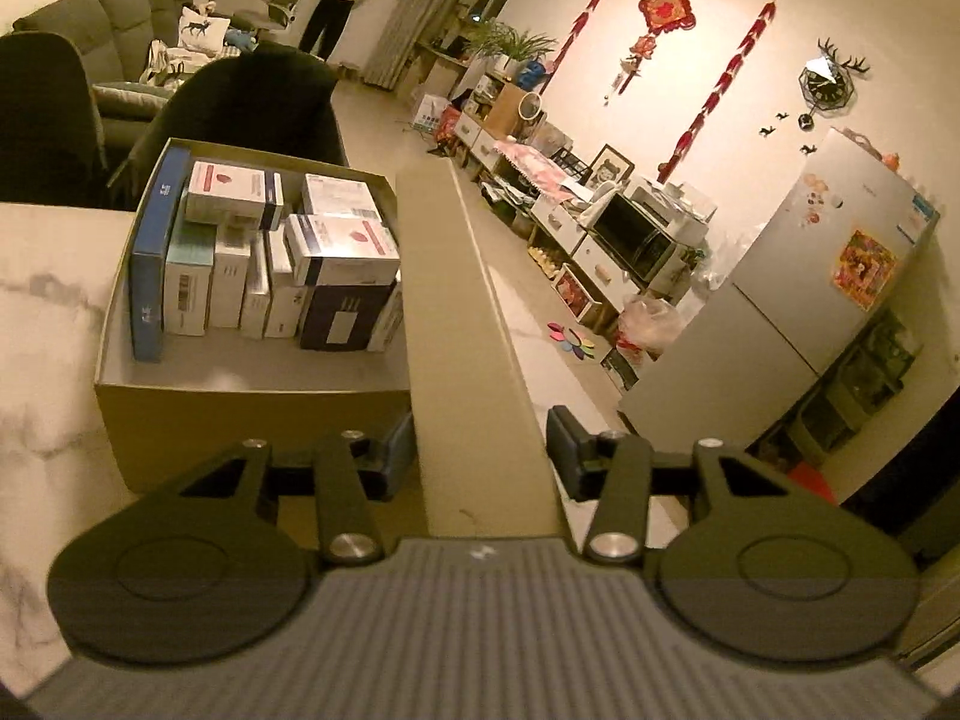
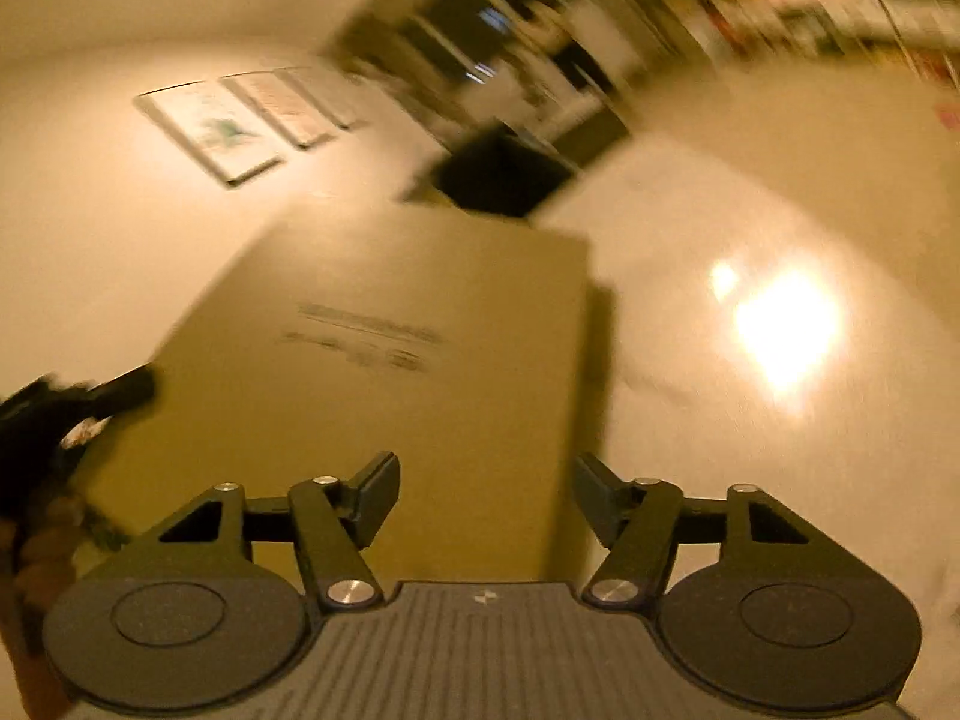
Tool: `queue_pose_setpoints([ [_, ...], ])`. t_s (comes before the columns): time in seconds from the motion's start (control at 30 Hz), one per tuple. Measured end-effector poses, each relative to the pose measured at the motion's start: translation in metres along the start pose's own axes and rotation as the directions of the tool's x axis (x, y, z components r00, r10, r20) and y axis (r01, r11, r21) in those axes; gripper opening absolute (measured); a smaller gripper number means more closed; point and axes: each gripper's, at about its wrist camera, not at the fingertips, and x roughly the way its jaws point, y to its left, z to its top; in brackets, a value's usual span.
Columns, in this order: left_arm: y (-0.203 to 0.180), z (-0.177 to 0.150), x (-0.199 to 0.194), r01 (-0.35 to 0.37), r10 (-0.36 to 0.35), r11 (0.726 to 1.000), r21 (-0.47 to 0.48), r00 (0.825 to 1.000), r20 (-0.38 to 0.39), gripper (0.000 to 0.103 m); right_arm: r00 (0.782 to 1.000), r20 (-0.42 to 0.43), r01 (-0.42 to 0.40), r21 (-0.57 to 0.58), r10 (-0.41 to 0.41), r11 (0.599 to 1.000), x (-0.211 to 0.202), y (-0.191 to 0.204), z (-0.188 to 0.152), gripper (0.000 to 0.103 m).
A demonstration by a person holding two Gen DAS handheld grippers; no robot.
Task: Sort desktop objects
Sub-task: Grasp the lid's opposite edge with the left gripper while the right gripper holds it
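Left gripper (image 1: 480, 450): nearest the lens, jaws spread to either side of the raised box lid (image 1: 462, 324), whose tan panel stands on edge between the fingers; whether the pads touch it cannot be told. Left of the lid: open cardboard box (image 1: 252, 408) on the marble-patterned table (image 1: 42, 312), its far half packed with small cartons (image 1: 270, 258), mostly upright, a blue one (image 1: 150, 258) against the left wall, two white ones with red marks lying on top. Right of the lid: floor, low cabinets, a grey refrigerator (image 1: 798, 294). Right gripper (image 2: 486, 501): jaws apart, clasping nothing, poised above the lid's printed outer face (image 2: 384, 360); this view is blurred.
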Motion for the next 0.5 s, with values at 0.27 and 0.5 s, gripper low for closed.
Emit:
queue_pose_setpoints([
  [0.27,0.019,-0.006,0.001,-0.053,0.053,0.999,-0.011,0.999,0.008,0.047,0.993,-0.101,0.089,0.262,-0.065,0.961,0.035,-0.05,0.007,0.064],
  [0.5,0.037,-0.014,0.001,-0.072,0.072,0.997,-0.013,0.997,0.01,0.048,0.994,-0.1,0.078,0.286,-0.051,0.955,0.042,-0.06,0.008,0.065],
])
